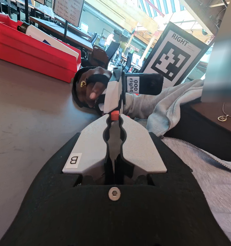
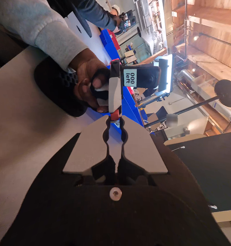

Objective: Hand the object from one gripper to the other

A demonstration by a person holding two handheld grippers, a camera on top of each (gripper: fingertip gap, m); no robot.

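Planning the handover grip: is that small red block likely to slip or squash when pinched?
The red block looks solid with crisp edges, so it is probably stiff, not squashy. Its flat faces should seat squarely when pinched and not roll. It is tiny beside the left gripper, so likely light.

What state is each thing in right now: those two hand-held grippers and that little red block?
red block: held off the table, where both tips meet.
left hand-held gripper: shut on red block.
right hand-held gripper: fingers around red block; closure unclear.
white bottle: lying in red bin.
light panel: lit.
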